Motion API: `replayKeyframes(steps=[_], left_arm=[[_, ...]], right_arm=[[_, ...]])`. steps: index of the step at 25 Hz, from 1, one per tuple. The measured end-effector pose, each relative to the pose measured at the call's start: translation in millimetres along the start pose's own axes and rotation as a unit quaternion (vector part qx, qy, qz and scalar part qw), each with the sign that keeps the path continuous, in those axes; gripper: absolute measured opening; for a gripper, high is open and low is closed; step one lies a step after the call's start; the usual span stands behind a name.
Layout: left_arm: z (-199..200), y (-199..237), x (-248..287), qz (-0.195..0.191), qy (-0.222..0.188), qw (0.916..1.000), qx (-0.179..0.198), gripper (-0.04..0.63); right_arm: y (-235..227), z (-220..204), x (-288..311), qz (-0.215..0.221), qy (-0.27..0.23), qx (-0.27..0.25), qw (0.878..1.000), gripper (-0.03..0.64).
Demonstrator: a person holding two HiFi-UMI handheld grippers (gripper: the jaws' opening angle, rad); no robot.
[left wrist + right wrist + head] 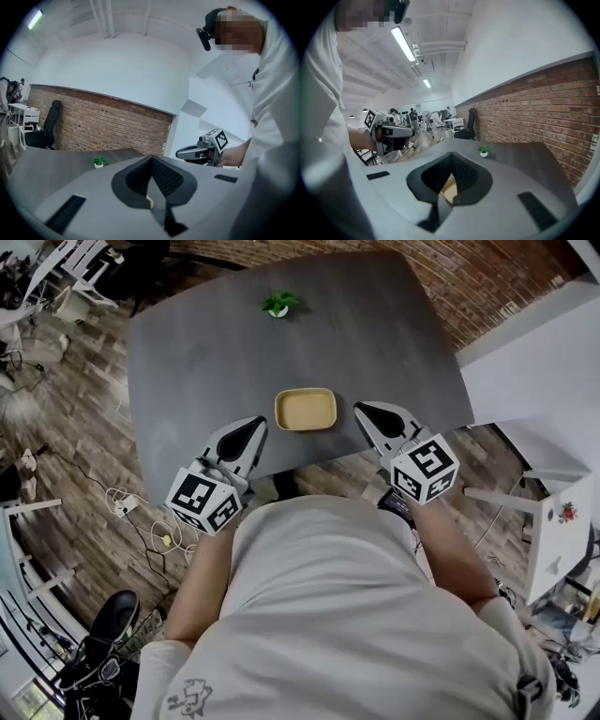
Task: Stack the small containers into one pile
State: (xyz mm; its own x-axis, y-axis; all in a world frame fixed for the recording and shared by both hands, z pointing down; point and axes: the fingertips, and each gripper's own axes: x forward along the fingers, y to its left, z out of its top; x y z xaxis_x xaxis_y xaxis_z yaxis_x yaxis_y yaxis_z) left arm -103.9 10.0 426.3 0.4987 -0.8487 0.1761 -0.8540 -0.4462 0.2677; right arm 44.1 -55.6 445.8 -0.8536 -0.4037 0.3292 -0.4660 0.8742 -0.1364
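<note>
Symmetrically, left gripper and right gripper flank yellow container, jaws pressed together, tilted slightly down

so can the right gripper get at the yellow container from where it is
Probably yes. The right gripper sits just beside the yellow container, only bare table between them. Its jaws are shut, so they would need to open first.

a dark grey table is set on a floor of wood planks, and a small potted plant is stood near its far edge. a red brick wall is seen beyond it, topped by a white wall. a black office chair is placed by the bricks. long ceiling lamps are lit. pale cables are strewn on the floor.
</note>
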Motion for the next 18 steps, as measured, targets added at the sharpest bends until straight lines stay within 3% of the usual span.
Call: replayKeyframes(steps=[11,18], left_arm=[[-32,-134,31,0.006,-0.002,0.9999,0.009,0.011],[-46,-193,33,0.012,0.006,0.9999,0.003,0.011]], right_arm=[[-9,-51,-112,0.049,0.001,-0.035,0.998,0.005],[-8,-65,-166,0.066,-0.005,-0.047,0.997,0.005]])
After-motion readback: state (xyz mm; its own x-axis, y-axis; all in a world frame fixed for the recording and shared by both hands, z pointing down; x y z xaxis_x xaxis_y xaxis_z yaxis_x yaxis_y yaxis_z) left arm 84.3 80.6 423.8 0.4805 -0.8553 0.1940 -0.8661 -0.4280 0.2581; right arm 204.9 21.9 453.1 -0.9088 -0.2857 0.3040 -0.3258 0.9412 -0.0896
